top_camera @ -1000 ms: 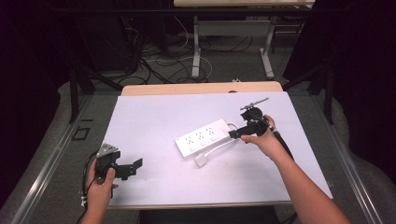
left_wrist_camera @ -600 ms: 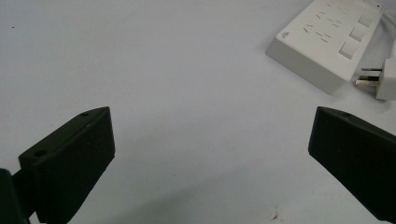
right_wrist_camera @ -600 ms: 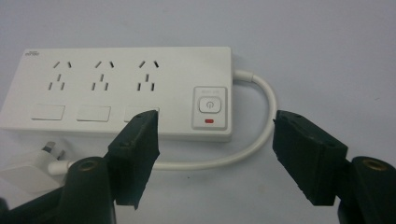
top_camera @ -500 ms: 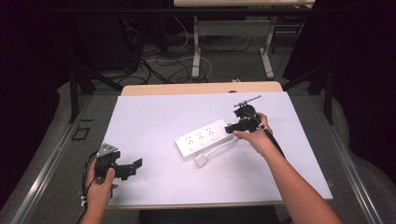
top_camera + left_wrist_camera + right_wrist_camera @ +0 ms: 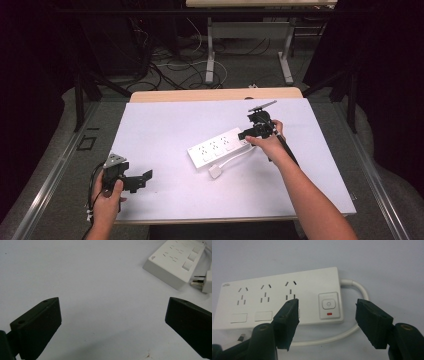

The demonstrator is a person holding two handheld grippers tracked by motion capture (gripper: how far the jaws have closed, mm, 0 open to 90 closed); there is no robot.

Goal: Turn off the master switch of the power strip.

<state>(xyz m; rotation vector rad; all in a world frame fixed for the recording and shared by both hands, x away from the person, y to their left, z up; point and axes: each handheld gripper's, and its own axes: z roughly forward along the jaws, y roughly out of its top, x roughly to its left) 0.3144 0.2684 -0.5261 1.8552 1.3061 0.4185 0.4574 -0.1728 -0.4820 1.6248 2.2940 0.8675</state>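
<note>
Eyes on the white power strip (image 5: 219,149) first: it lies flat near the middle of the white table (image 5: 165,125), angled across it. In the right gripper view its face is clear, with three socket groups in a row and a square power button (image 5: 328,304) carrying the usual power symbol above a small red mark. There is a tiny printed logo at the strip's far corner, too small to read; the left gripper view shows the same mark, also illegible.

The strip's white cable (image 5: 359,291) leaves the button end, loops round and runs back along the near side to the white plug (image 5: 216,171), which lies on the table just beside the strip, prongs visible in the left gripper view.

Plenty of room here. The strip sits well clear of every table edge, with a wide bare stretch between it and the left gripper (image 5: 141,178), and open surface on the far side too.

The right gripper (image 5: 327,321) hovers over the button end, jaws spread apart and gripping nothing; the power button shows between them, one jaw over the third socket group, the other out over the cable loop. The left gripper rests near the table's front left corner, well apart from the strip, jaws wide and released, bare tabletop between them.
</note>
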